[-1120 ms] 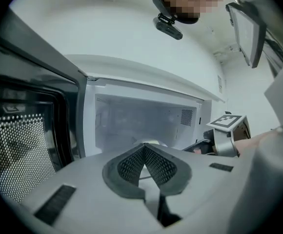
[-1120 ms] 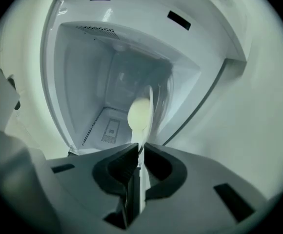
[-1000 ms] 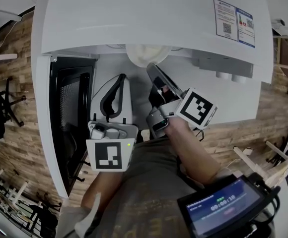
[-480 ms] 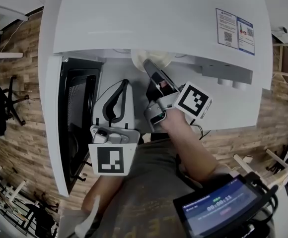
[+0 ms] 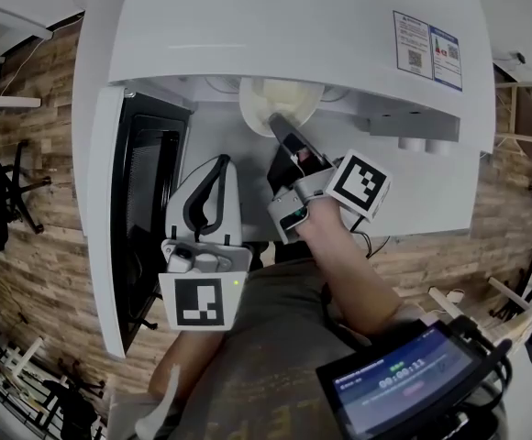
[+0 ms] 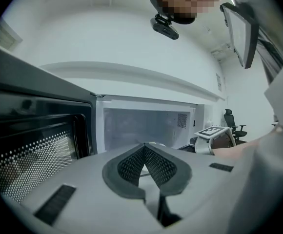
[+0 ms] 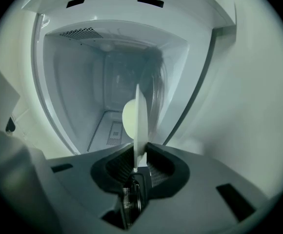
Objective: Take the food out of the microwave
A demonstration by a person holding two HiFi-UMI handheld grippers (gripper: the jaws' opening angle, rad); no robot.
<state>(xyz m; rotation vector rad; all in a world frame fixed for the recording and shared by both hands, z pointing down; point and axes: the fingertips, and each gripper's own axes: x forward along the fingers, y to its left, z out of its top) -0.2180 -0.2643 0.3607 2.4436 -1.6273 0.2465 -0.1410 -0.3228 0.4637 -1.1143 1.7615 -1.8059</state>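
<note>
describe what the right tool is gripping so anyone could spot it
Find the big white microwave, its dark door swung open at left. At the cavity's mouth is a cream round dish, the only crockery there; the right tool, its jaws having just been closing, pinches its rim.

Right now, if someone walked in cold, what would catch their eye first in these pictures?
The pale dish at the mouth of the open microwave, its rim between the right gripper's fingers, which have just been closing on it. Next, the dark door swung wide at left, with the left gripper beside it, fingers together and empty.
</note>
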